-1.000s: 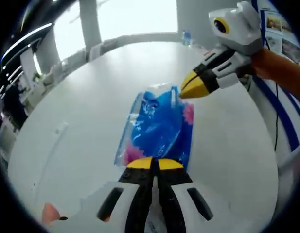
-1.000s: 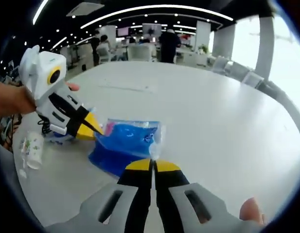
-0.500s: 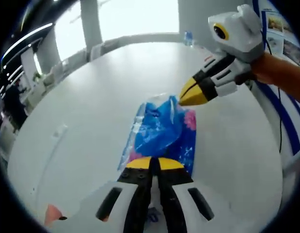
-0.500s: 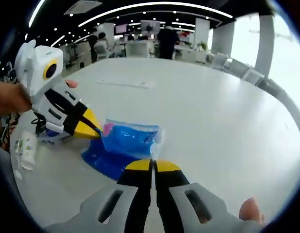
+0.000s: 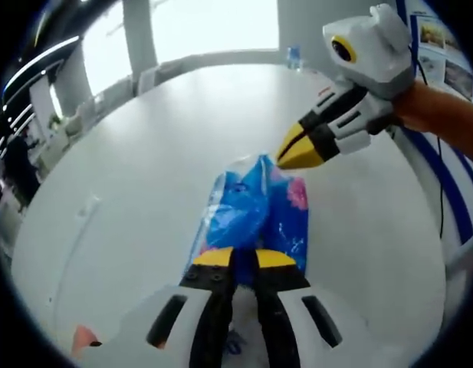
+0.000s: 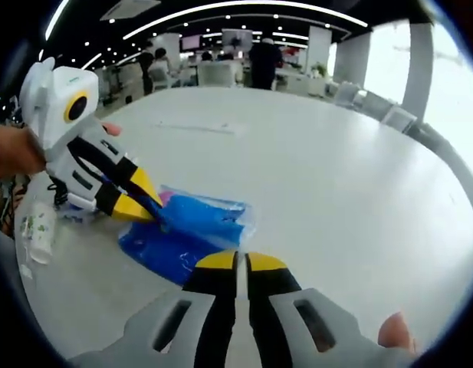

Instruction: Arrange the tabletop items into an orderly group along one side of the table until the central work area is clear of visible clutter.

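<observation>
My left gripper (image 6: 148, 205) has opened a little since a second ago, its jaws now parted at the blue plastic packet (image 5: 255, 211) near the white table's (image 5: 144, 161) edge; my right gripper (image 6: 236, 261) pinches the opposite end, steadying it for sliding aside.

1. The right gripper (image 6: 237, 262) rises from the bottom, its yellow-tipped jaws nearly together at the blue packet's (image 6: 182, 234) near edge
2. The left gripper (image 6: 136, 201) touches the packet's far corner
3. A small bottle (image 6: 38, 230) lies on the white table (image 6: 336, 176)
</observation>
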